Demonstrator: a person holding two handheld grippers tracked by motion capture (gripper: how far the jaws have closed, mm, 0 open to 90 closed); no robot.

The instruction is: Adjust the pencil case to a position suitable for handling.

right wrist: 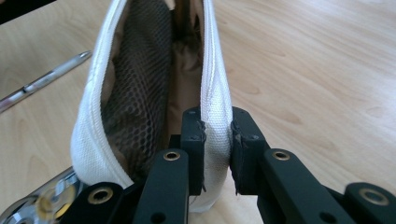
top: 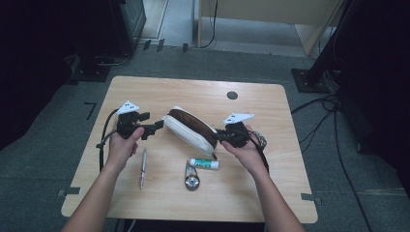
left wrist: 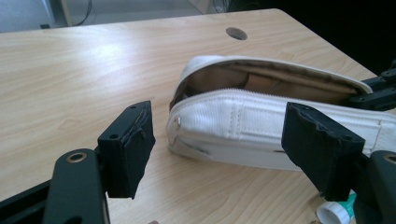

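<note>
Nearest the person, just in front of the pouch: a slim metal pen (top: 143,167), a shiny round metal piece (top: 191,181) and a small white tube with a green label (top: 204,164), all loose on the pale wooden table (top: 251,193) — likely laid out for packing into the pouch.

Pouch (top: 189,130) at mid-table, lying on its long side, unzipped and gaping: white woven cloth outside, tan lining and dark mesh pocket inside, zip teeth along both lips.

At the pouch's right end, right gripper (right wrist: 217,135) clamped on one white lip, cloth pinched flat between the pads — apparently to hold the mouth open and steady.

At the pouch's left end, left gripper (left wrist: 229,140) wide apart, nothing between the pads, poised just short of that end.

Beyond the pouch, a dark round hole (top: 232,95) near the far edge.
</note>
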